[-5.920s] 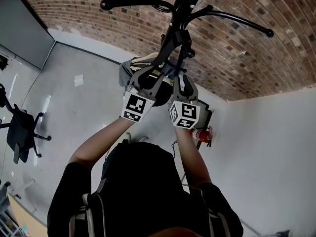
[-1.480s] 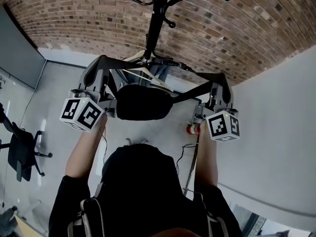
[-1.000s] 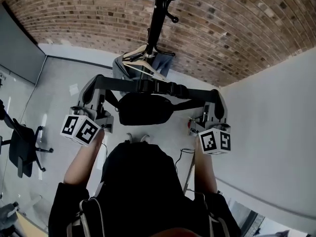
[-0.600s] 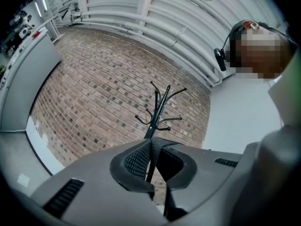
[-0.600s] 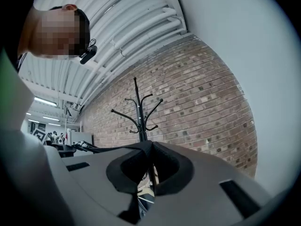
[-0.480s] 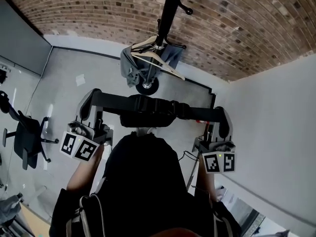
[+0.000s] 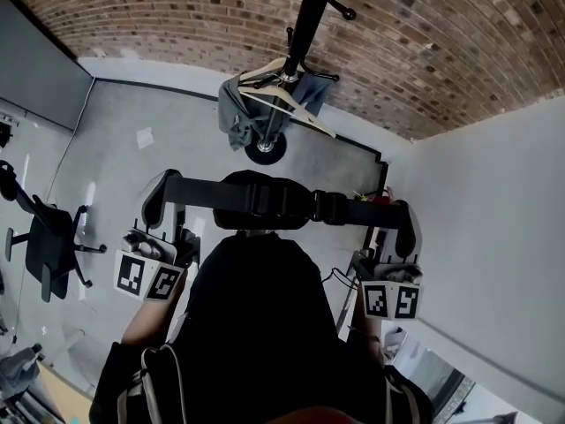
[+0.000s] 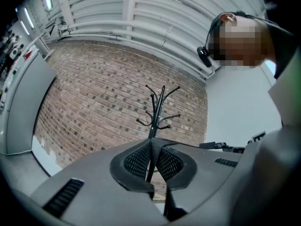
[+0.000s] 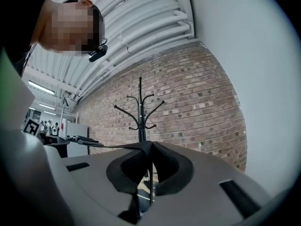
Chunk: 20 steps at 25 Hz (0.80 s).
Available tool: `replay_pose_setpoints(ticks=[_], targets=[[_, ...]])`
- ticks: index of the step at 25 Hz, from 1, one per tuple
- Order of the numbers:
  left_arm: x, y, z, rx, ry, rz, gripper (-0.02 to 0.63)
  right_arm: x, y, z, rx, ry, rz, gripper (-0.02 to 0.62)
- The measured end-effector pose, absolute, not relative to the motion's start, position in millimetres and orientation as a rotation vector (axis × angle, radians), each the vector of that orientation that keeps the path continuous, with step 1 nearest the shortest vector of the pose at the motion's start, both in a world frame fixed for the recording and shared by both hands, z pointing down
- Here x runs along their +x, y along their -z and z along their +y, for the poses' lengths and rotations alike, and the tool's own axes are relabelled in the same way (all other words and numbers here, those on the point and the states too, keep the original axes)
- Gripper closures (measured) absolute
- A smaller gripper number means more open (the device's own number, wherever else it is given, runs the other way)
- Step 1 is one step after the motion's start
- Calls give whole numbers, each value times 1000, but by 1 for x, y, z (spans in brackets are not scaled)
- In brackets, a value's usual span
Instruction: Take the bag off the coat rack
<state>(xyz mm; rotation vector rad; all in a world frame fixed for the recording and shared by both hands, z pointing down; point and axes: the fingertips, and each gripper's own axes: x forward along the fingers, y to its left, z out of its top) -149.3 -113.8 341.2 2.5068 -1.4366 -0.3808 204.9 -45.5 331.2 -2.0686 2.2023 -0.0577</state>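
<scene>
The left gripper (image 8: 153, 142) and the right gripper (image 9: 149, 145) each pinch tight on one end of the black webbing strap (image 7: 203, 191), which is stretched between them. The black fabric waist bag (image 7: 231, 219) hangs at the strap's middle, well clear of the black metal coat rack (image 7: 305, 25).

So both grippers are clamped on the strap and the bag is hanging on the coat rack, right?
Not quite. The left gripper and right gripper are clamped on the strap, but the bag is off the coat rack: the head view shows it hanging from the strap between them, clear of the rack.
</scene>
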Motion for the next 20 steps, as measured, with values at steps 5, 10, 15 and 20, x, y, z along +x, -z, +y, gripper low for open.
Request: replay_pose_setpoints(ticks=[5, 10, 15, 20], targets=[[-150, -343, -115, 2495, 435, -1424, 583, 204, -325, -43, -2094, 7, 2171, 575], [-139, -336, -114, 2517, 449, -1419, 583, 215, -324, -39, -2119, -15, 2168, 574], [-135, -328, -113, 2517, 459, -1442, 583, 218, -316, -32, -2149, -102, 2169, 574], [-127, -322, -109, 2528, 416, -1451, 583, 227, -311, -29, -2119, -33, 2138, 574]])
